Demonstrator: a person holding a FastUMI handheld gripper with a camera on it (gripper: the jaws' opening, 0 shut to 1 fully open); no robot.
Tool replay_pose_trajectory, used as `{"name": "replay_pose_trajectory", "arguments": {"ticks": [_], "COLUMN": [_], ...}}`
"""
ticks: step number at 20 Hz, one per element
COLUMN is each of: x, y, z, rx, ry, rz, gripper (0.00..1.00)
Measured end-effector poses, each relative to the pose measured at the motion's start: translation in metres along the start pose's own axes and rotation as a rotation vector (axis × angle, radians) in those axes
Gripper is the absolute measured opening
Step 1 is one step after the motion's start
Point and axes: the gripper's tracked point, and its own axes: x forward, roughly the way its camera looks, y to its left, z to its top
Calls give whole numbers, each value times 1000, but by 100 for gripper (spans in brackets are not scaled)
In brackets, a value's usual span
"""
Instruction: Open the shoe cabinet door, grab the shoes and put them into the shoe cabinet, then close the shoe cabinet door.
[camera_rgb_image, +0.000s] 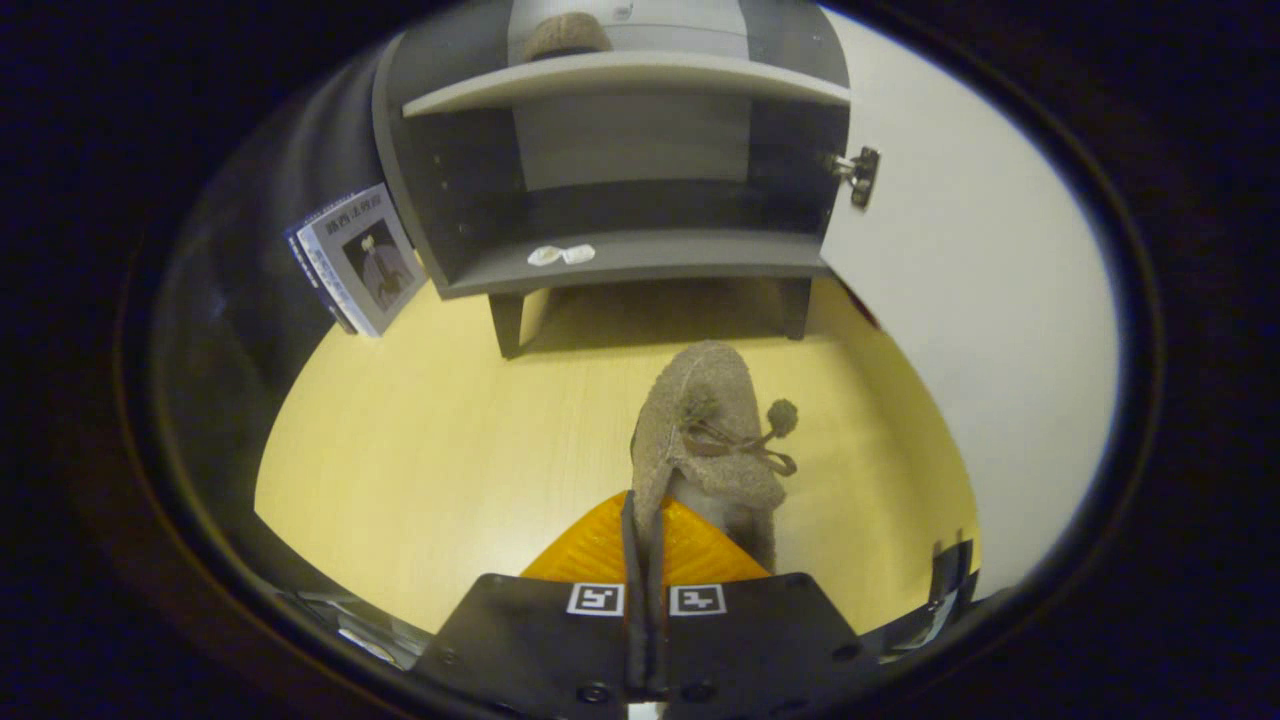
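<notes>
The claw (646, 520) is pressed together, pinching the heel edge of a brown shoe (705, 430) over the yellow floor (420, 470). Beyond stands the shoe cabinet (620, 180), its door (960, 300) swung open, another shoe (565, 35) on its upper shelf (630, 75).
</notes>
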Motion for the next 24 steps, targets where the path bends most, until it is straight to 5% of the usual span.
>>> {"name": "replay_pose_trajectory", "arguments": {"ticks": [16, 24], "x": [-101, -91], "y": [-26, -22], "z": [146, 262], "rx": [21, -37], "ry": [-413, -533], "rz": [34, -37], "gripper": [2, 2]}}
